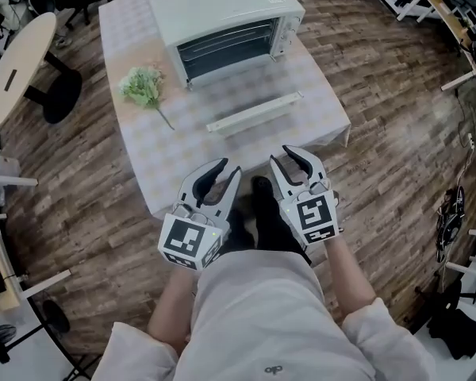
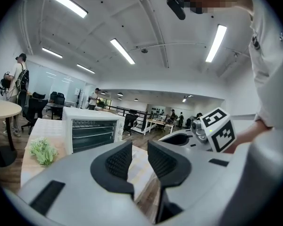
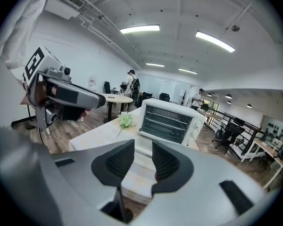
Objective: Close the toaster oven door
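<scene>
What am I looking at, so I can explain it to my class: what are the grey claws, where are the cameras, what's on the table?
A person holds a grey grasping tool in each hand: the left tool and the right tool. One camera sits on the person's head, looking down; one rides on each tool. On the table stand a white toaster oven, its door folded down open, and a green leafy bunch beside it. Both tools are open and hold nothing.

No legible txt, labels or nos. anywhere.
</scene>
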The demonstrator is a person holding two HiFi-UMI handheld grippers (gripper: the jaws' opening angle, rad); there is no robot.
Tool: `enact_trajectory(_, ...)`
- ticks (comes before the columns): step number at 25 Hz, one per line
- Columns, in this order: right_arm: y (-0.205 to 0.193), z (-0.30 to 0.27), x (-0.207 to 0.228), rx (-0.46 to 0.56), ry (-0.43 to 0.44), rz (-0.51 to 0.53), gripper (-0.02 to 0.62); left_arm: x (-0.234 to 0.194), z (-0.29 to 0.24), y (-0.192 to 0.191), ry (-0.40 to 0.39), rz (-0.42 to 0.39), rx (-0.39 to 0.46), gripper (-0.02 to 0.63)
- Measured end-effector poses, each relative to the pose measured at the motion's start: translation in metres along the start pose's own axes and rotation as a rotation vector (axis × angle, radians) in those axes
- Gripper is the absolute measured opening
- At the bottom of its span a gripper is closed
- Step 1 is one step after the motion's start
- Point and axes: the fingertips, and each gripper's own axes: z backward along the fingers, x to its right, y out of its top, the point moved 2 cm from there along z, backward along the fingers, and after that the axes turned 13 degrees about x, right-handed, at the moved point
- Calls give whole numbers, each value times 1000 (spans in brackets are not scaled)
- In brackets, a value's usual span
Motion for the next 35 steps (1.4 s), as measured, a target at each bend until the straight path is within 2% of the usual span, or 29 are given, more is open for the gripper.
enact_trajectory(7,-23,-27,10,-39,36,83,107,-9,-12,-6,36,0,-19,80)
enact_trajectory(13,-49,-48,21,-78,80,207,107,-19,-26,-11,88,-7,-36,80)
enact_trajectory(24,-97,-88,47,-129,193,312,107,-31,-61,-24,180,15,-63,80)
enact_trajectory(35,-145,-121,62,-137,291,470,107,-44,-82,-37,298,23,-89,81)
